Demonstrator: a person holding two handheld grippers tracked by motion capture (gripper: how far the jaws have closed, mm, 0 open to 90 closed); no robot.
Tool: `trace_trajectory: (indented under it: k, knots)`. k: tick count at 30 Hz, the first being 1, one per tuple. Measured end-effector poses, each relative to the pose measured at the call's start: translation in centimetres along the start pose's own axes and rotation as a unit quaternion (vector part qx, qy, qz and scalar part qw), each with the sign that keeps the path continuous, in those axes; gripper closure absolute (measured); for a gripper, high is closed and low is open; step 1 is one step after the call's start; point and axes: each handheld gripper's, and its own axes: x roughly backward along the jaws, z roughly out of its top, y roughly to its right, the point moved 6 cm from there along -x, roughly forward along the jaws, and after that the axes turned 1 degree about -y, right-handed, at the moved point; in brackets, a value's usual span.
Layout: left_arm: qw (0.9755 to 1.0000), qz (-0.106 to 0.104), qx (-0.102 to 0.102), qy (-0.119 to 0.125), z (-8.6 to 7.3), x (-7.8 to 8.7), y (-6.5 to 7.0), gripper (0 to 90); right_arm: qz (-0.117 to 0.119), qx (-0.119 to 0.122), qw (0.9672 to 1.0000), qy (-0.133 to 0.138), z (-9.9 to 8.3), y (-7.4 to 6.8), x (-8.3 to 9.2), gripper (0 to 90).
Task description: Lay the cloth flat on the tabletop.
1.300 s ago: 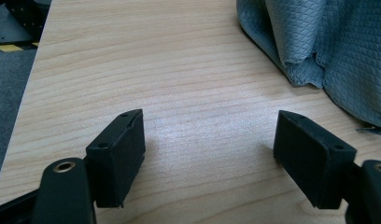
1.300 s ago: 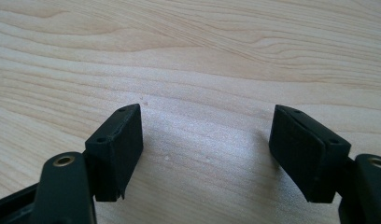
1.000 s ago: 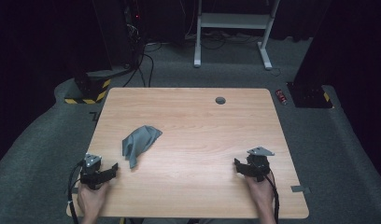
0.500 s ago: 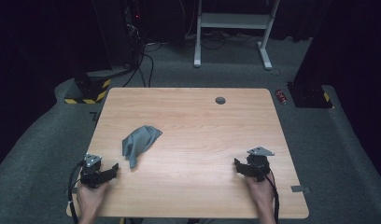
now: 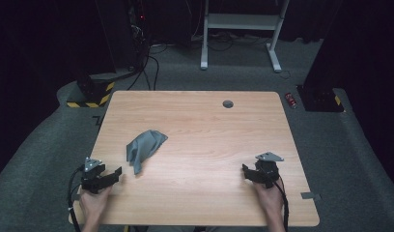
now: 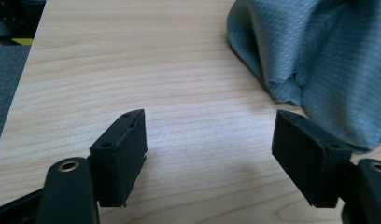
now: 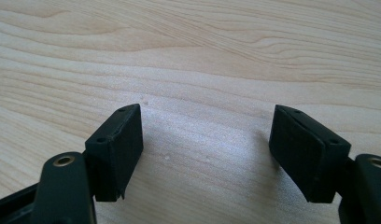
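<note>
High view: crumpled grey cloth (image 5: 143, 148) lies left of centre on the worktop (image 5: 209, 130), near the left gripper (image 5: 110, 175); bare wood surrounds the right gripper (image 5: 248, 172). Both jaws gape wide, empty.

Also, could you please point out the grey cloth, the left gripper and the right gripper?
grey cloth (image 5: 144, 146): high view, middle of the crumpled fabric.
left gripper (image 5: 114, 173): high view, midway between its fingertips.
right gripper (image 5: 245, 172): high view, midway between its fingertips.
</note>
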Motion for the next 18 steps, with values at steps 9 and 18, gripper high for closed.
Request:
trace_trajectory:
  k: [9, 18]
  knots:
    - [0.9991, -0.034, 0.005, 0.023, 1.5, 0.6, 1.3, 26.2, 0.0, 0.001, 1.0, 0.0, 0.0, 0.0, 0.0, 25.9]
    - [0.9966, -0.074, -0.007, 0.037, 3.6, 0.0, 3.7, 25.4, 0.001, 0.002, 1.0, 0.0, 0.0, 0.0, 0.0, 25.9]
